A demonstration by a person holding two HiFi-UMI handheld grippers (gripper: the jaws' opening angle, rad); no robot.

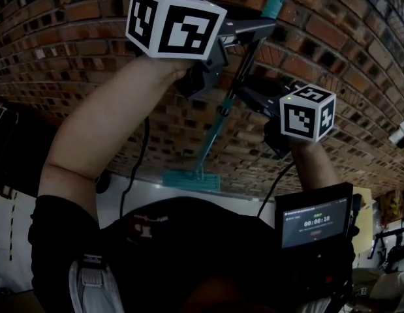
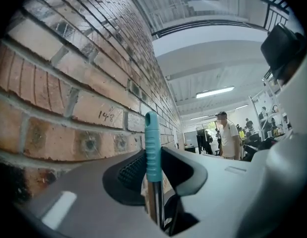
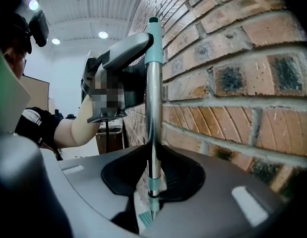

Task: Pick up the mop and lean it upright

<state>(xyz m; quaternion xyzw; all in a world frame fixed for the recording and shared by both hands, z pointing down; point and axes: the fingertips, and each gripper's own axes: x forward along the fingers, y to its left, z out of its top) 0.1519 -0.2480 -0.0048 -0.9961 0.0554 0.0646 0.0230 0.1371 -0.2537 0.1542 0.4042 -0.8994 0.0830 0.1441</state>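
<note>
Mop [image 1: 211, 137], silver pole with teal grip and flat teal head, clamped in jaws of left gripper [image 2: 153, 175] and right gripper [image 3: 153, 177]: rest grip against red brick wall [image 1: 91, 38] before releasing.

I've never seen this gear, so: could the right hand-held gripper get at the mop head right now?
Probably not. The right hand-held gripper is shut on the mop's pole high up, while the mop head is far below at the pole's lower end; it would have to let go first.
</note>
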